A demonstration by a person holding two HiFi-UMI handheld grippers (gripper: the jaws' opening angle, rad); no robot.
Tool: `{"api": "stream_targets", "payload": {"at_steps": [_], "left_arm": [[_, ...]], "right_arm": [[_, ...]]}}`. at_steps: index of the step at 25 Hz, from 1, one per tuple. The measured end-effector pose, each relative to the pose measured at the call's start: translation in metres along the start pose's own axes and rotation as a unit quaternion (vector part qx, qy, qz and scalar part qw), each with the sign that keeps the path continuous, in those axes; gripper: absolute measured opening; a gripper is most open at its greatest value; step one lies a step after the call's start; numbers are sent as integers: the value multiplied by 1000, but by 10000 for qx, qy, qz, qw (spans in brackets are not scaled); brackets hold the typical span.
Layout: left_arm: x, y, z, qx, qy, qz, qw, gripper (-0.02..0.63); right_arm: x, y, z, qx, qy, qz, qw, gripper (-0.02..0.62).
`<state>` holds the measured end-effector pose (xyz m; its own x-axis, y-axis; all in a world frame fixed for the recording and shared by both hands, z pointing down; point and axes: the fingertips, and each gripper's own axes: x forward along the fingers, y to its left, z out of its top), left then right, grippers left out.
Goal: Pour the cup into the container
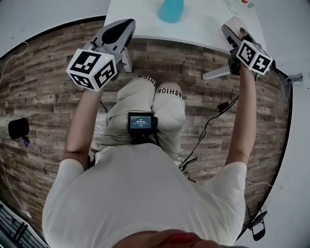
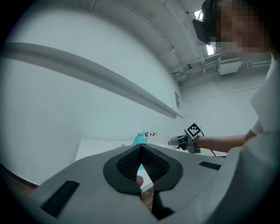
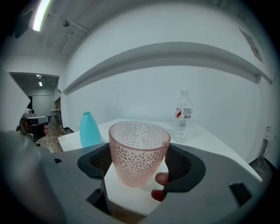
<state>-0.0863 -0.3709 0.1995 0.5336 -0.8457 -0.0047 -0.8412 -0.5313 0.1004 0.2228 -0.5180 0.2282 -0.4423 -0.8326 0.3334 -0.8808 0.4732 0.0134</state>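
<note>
A pink dimpled cup (image 3: 138,142) stands upright between the pads of my right gripper (image 3: 140,162), which is shut on it just over the near edge of the white table (image 3: 131,197). From above, the cup (image 1: 236,25) and right gripper (image 1: 231,30) sit at the table's right corner. A teal container (image 3: 89,129) stands further left on the table, its top showing at the head view's upper edge (image 1: 170,9). My left gripper (image 1: 128,23) is shut with nothing in it, held level at the table's (image 1: 203,24) near left edge. Its closed jaws (image 2: 141,148) point toward the teal container (image 2: 139,138).
A clear water bottle (image 3: 183,116) stands at the back right of the table. Below is wood-plank floor (image 1: 43,97) with black cables (image 1: 208,127) to the right and a dark object (image 1: 18,129) to the left. A white wall with a ledge (image 3: 175,54) rises behind the table.
</note>
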Motion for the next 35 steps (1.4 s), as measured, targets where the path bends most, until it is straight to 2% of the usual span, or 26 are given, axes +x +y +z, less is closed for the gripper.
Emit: {"api": "stream_targets", "payload": {"at_steps": [12,20,21,24,30,34,35], "left_arm": [[-3,5,-12,-117,99,47,9999,11],[-5,7,-14,-170,90,85,9998,11],[-5,6,-14,-176,83,86,9998,11],[-7,4,-13,-178,56,71,9998,11],[-14,-4,-10,-164,-6,27,9999,11],[-21,-10,-14,-172,-21,18,9998,11],[-22,-11,-16,-184,-14,24,9998,11]], "right_arm": [[19,-22,-26,-82,322,-305,9990,373],[23,-23,-27,-305,229,-314,9988,373],[23,-24,-27,-351,180,-323,9987,378],[14,-28,-20,-345,-157,-407,9985,463],[-34,-25,6,-115,-975,-582,9935,468],[-77,-2,12,-361,-1357,-671,9878,465],[-88,6,13,-478,-1439,-711,9859,447]]}}
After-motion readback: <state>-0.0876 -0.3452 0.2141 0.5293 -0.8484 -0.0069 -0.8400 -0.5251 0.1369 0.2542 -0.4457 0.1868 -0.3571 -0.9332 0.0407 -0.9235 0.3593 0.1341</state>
